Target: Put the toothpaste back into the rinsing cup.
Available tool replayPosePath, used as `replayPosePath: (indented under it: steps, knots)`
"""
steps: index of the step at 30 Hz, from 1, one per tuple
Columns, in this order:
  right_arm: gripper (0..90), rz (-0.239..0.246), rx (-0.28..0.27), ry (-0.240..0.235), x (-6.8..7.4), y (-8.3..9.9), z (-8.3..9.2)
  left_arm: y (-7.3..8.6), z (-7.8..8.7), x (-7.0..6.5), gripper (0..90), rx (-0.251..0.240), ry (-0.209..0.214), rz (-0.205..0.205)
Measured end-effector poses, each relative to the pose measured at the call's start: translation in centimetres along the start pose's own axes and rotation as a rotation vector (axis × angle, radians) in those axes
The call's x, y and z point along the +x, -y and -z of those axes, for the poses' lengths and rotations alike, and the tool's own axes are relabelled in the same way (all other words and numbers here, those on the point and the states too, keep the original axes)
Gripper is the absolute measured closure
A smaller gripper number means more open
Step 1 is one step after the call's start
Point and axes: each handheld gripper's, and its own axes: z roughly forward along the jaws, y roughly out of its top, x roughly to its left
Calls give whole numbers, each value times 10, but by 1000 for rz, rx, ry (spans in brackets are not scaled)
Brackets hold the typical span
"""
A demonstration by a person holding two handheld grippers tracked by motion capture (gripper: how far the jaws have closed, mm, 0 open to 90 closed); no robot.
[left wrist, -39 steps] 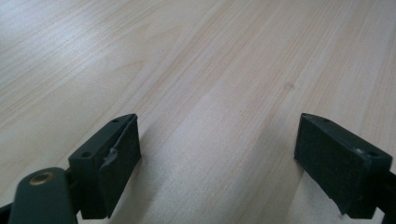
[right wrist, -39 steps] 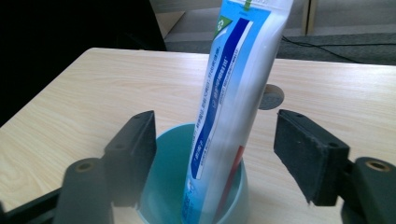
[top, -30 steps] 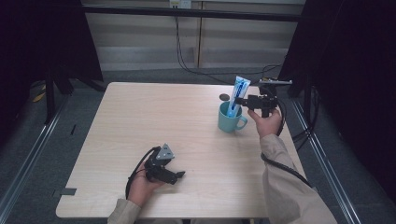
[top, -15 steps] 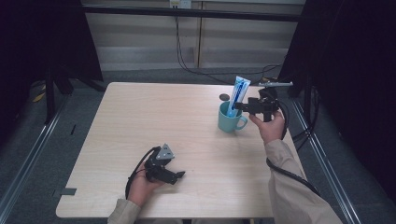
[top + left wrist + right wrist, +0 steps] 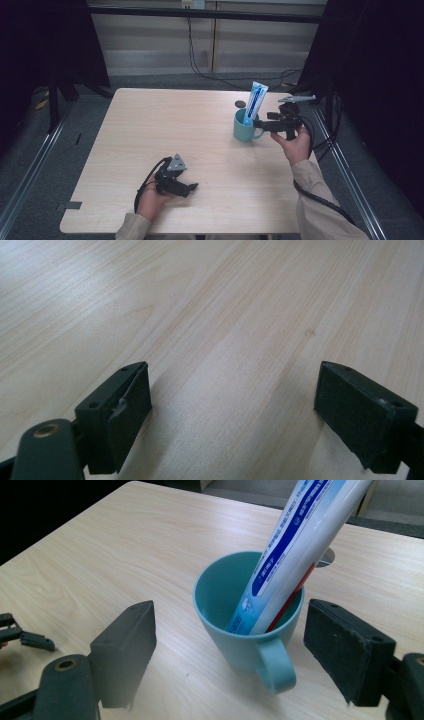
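A teal mug [image 5: 245,129] [image 5: 240,645] stands at the table's right side with a blue and white toothpaste tube [image 5: 254,102] [image 5: 290,555] leaning upright inside it. My right gripper [image 5: 257,122] [image 5: 232,630] hovers just right of the mug and points at it. Its jaws have just been opening and stand wide, with nothing pressed between them. The mug's handle faces this gripper. My left gripper [image 5: 192,187] [image 5: 232,410] rests on the bare wood near the front edge, open and empty.
The light wood table [image 5: 165,125] has a small dark round spot [image 5: 240,104] [image 5: 327,557] behind the mug. Black cables hang off the right edge. Dark curtains and metal rails flank the table.
My right gripper has drawn back from the toothpaste tube, toward the near right. The tube stays in the mug. The left gripper has not moved.
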Motion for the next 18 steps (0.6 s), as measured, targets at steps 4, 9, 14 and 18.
replayPosePath:
  steps: [4,9,14,18]
  knots:
    - [204,21,18,11,0,6,3,0,0,0,147,0,0,0]
    - [204,41,28,15,2,13,8,0,0,0,146,0,0,0]
    - [202,59,42,11,7,22,9,0,0,0,147,0,0,-1]
    - [202,71,53,-1,12,28,9,0,0,0,147,0,0,-1]
